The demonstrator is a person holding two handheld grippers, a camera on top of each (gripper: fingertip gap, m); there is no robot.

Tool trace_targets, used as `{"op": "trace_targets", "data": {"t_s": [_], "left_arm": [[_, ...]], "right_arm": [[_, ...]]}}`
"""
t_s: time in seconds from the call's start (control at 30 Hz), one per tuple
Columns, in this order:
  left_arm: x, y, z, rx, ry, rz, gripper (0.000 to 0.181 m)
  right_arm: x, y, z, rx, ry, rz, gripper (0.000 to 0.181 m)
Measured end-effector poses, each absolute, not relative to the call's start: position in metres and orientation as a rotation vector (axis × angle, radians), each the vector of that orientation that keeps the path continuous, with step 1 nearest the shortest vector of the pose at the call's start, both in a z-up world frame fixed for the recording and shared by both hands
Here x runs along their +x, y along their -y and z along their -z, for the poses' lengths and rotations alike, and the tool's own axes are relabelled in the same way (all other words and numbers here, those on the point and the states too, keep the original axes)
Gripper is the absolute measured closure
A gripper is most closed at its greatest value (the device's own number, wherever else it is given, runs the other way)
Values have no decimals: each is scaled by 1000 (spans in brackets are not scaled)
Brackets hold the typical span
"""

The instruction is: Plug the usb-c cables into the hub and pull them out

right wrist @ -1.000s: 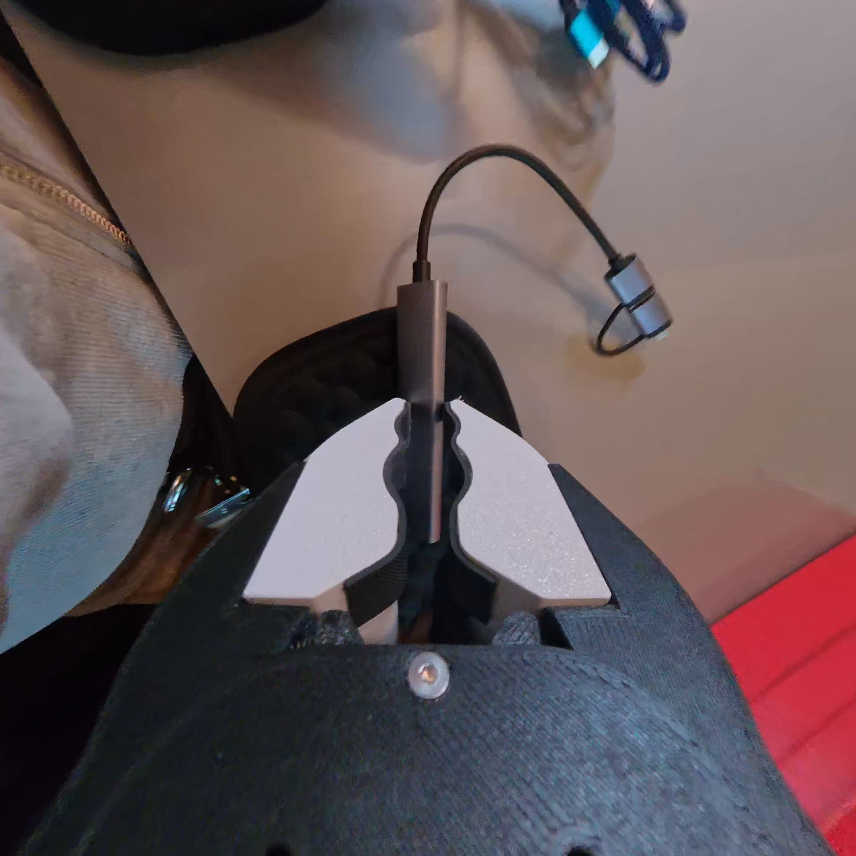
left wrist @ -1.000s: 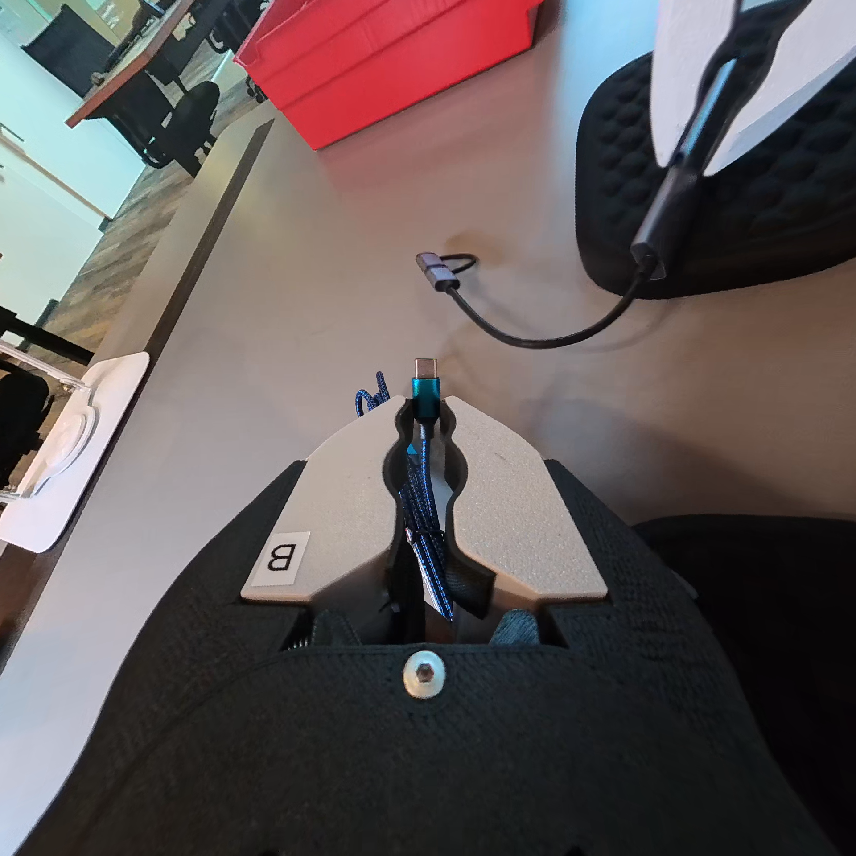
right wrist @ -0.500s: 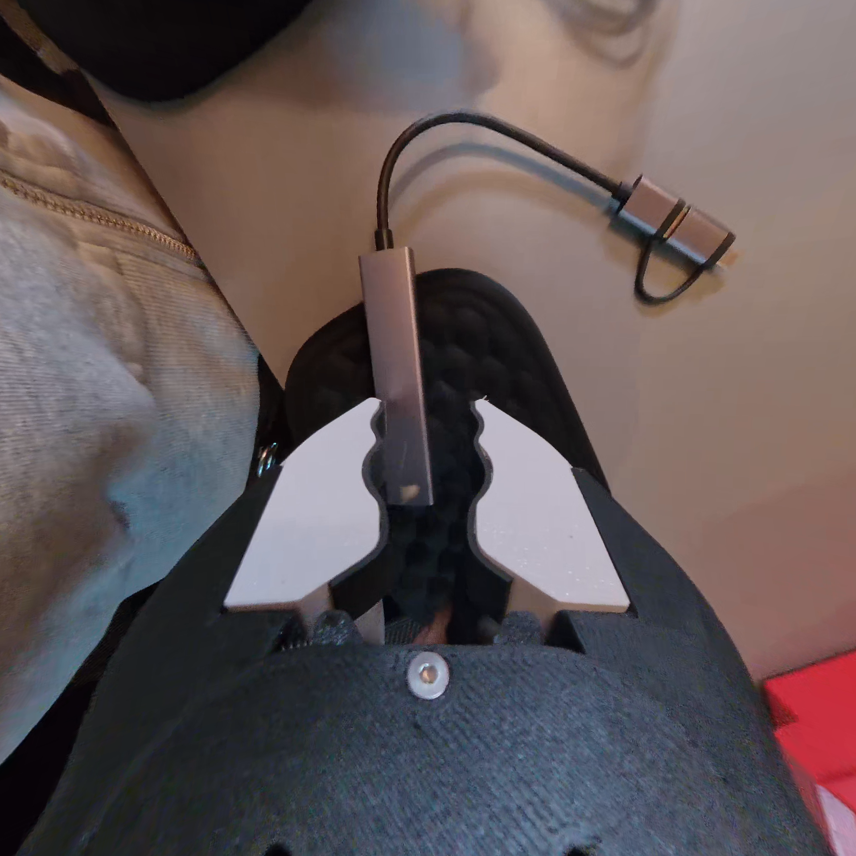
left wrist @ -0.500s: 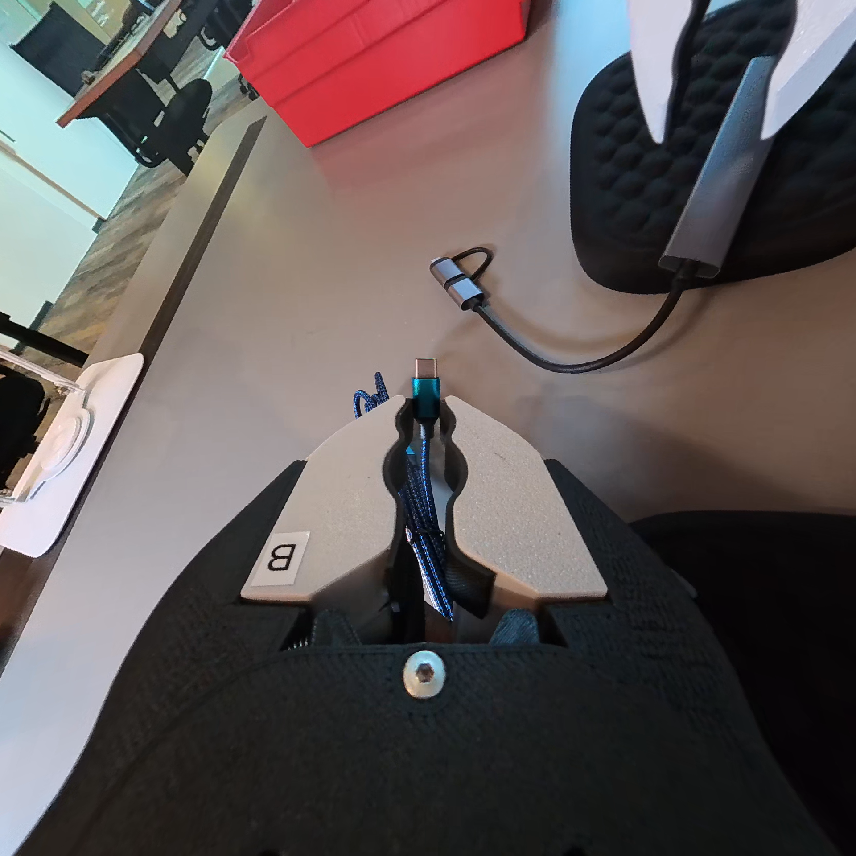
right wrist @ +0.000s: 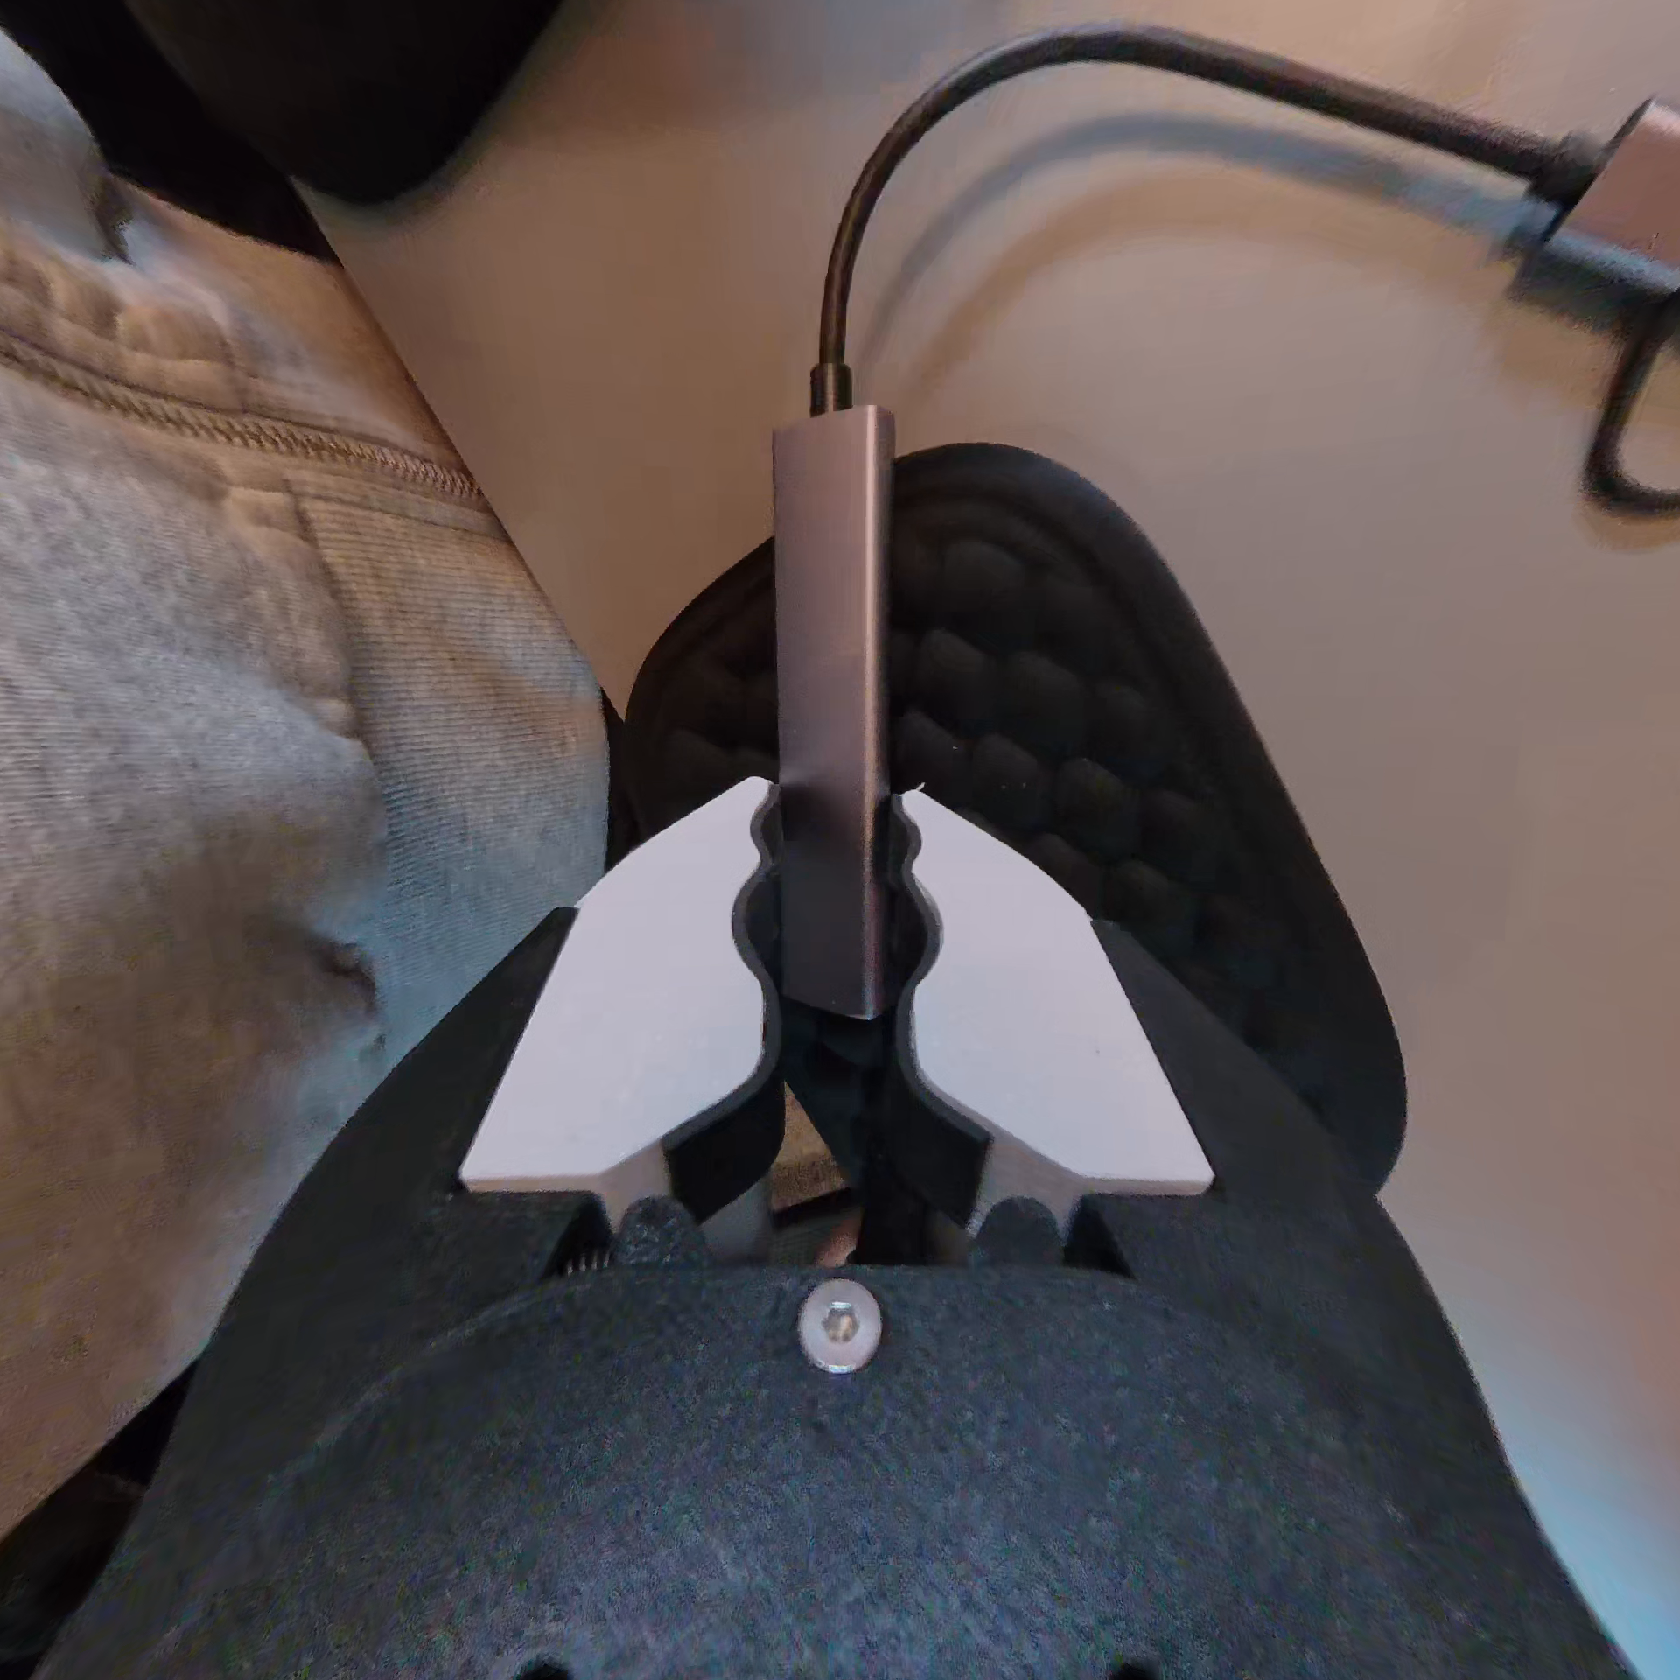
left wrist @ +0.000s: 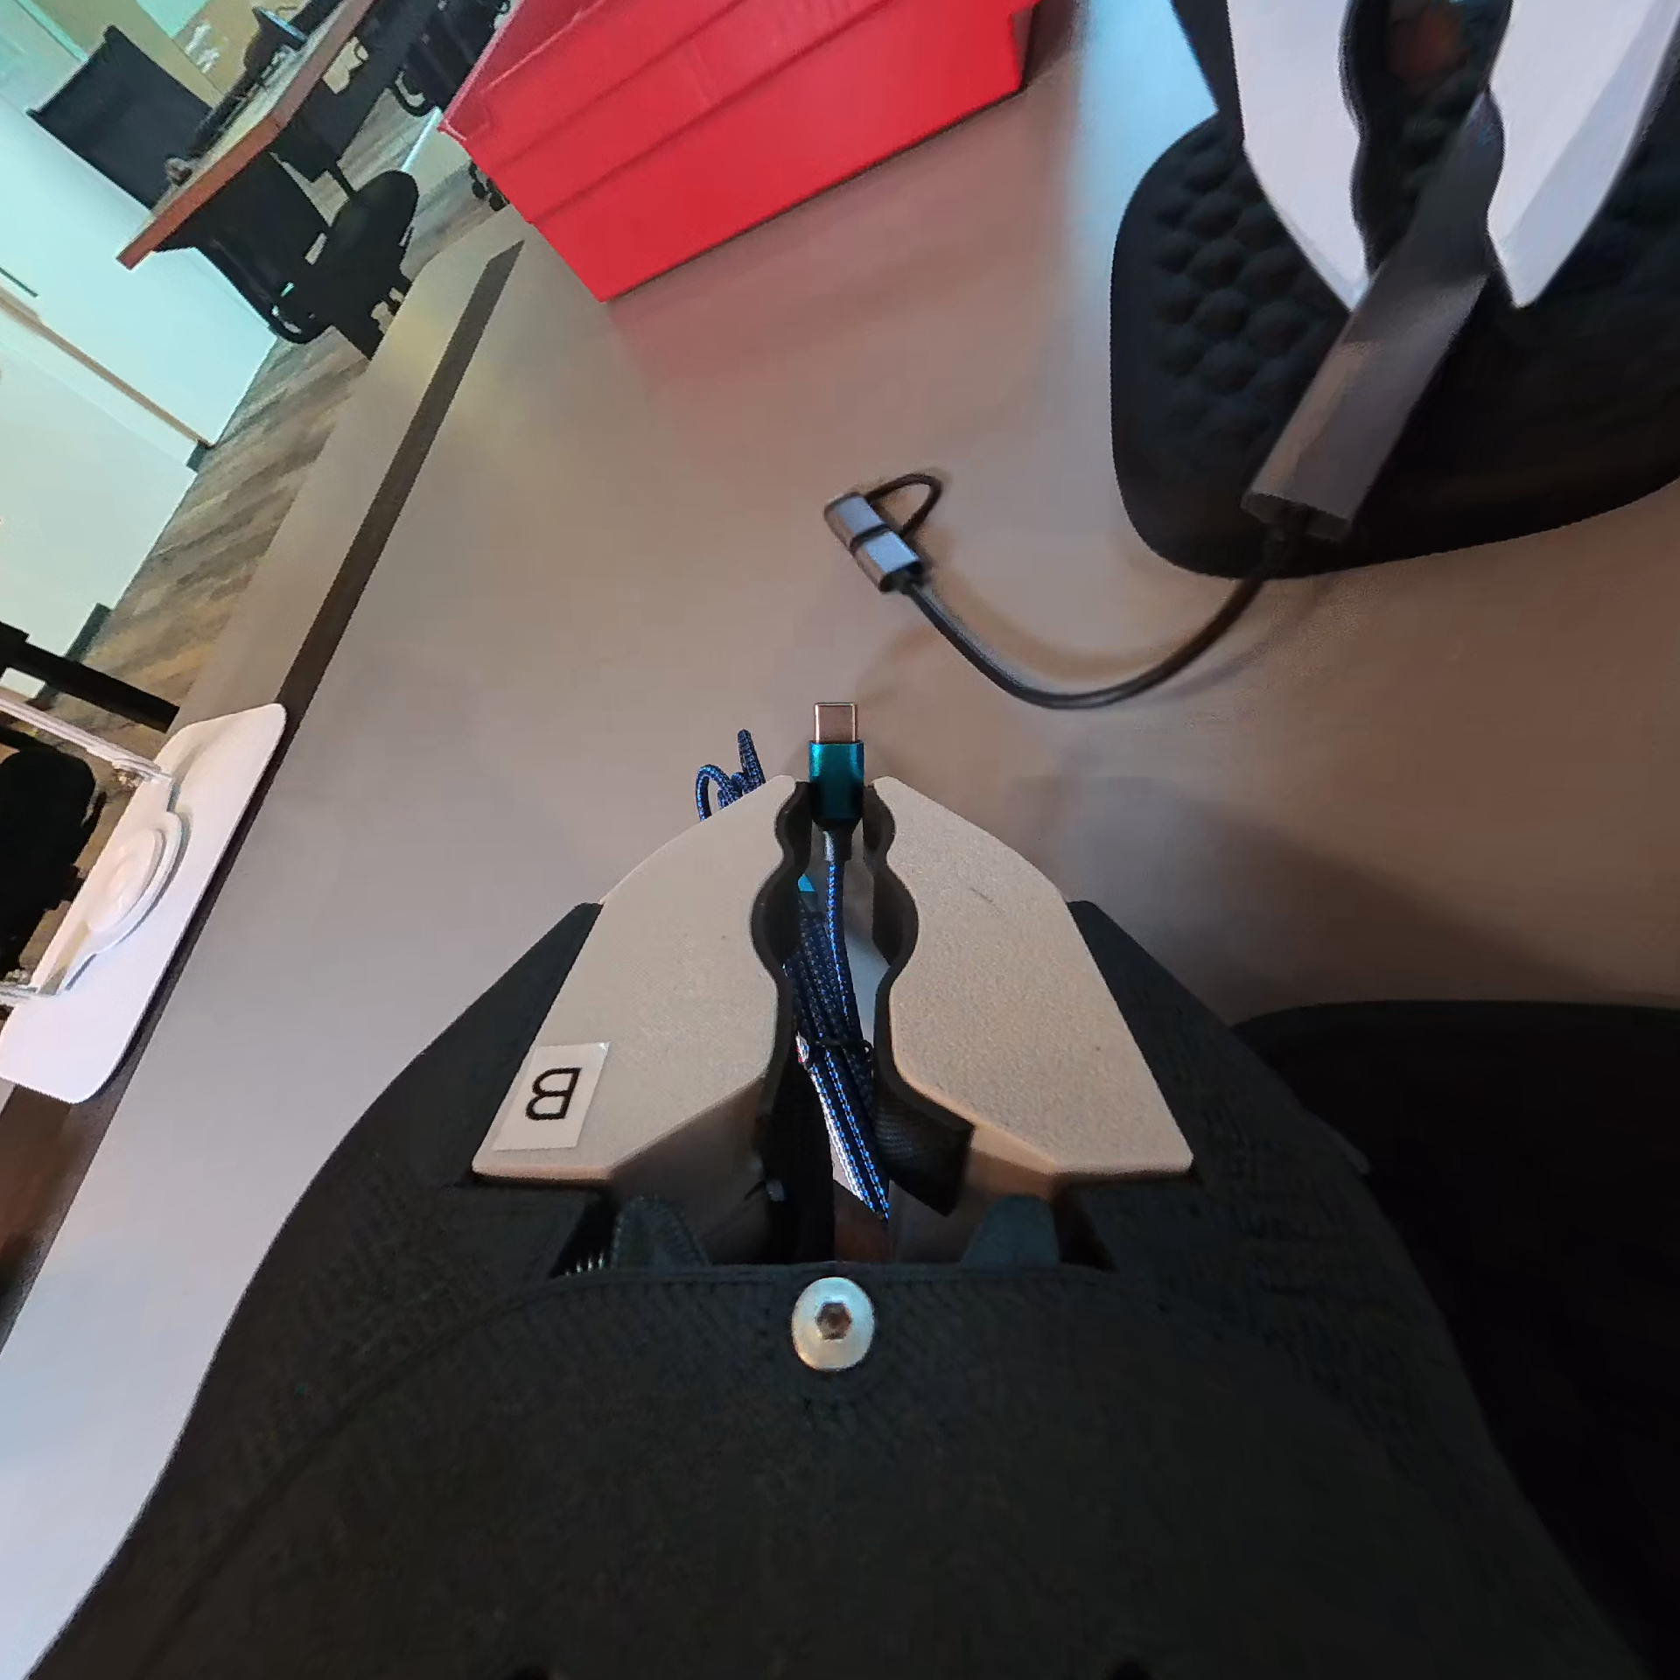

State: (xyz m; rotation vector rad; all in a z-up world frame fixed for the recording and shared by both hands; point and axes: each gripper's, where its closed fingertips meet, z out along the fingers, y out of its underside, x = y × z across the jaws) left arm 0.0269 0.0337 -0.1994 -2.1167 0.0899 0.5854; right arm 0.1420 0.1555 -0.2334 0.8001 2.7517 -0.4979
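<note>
In the left wrist view my left gripper point(left wrist: 838, 789) is shut on the teal plug of a blue braided usb-c cable point(left wrist: 836, 771); the metal tip sticks out ahead, and the braid runs back between the fingers. In the right wrist view my right gripper point(right wrist: 836, 800) is shut on a slim grey hub point(right wrist: 832, 655), held lengthwise over a black padded rest point(right wrist: 1091, 727). The hub's black lead point(right wrist: 909, 136) curves to a grey adapter end point(right wrist: 1627, 209) on the table. The left wrist view shows the hub point(left wrist: 1364, 364) at upper right, between the right gripper's white fingers point(left wrist: 1300, 136).
A red bin point(left wrist: 727, 118) stands at the table's far side. A white mount plate point(left wrist: 136, 909) lies at the left table edge. A person's grey sleeve point(right wrist: 227, 727) fills the left of the right wrist view. The beige table point(left wrist: 545, 636) lies between the grippers. There is about 15 cm between the tips of the two grippers.
My right gripper opened, the hub turned flat-side up between the fingers, and the pads closed on it again in a wider grip. My left gripper kept its hold on the plug.
</note>
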Motion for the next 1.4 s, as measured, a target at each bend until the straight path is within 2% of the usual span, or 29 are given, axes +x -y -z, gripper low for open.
{"op": "trace_targets", "data": {"t_s": [0.1,0.17,0.27,0.37,0.5,0.63,0.83,1.0,1.17,1.23,1.4], "left_arm": [[26,-33,199,-2115,-87,-587,170],[26,-33,199,-2112,-85,-592,170],[25,-34,198,-2112,-84,-598,170],[25,-34,199,-2113,-89,-598,170],[26,-35,200,-2117,-95,-600,170],[26,-35,200,-2118,-97,-601,170],[26,-34,199,-2116,-99,-611,170],[26,-34,199,-2115,-102,-612,170],[26,-34,198,-2110,-105,-611,170],[26,-34,199,-2112,-104,-609,170],[27,-35,200,-2121,-113,-611,170]], "right_arm": [[117,-159,215,872,-2856,667,160],[91,-171,202,894,-3121,720,159],[76,-199,207,524,-3689,315,160],[78,-206,222,281,-3893,47,159],[89,-189,222,517,-3733,345,159],[99,-186,222,489,-3710,326,158],[120,-167,227,635,-3470,561,158],[128,-155,226,328,-3573,547,159],[86,-171,200,36,-4004,312,159],[85,-181,215,110,-3972,191,158],[89,-179,219,428,-3779,462,157]]}}
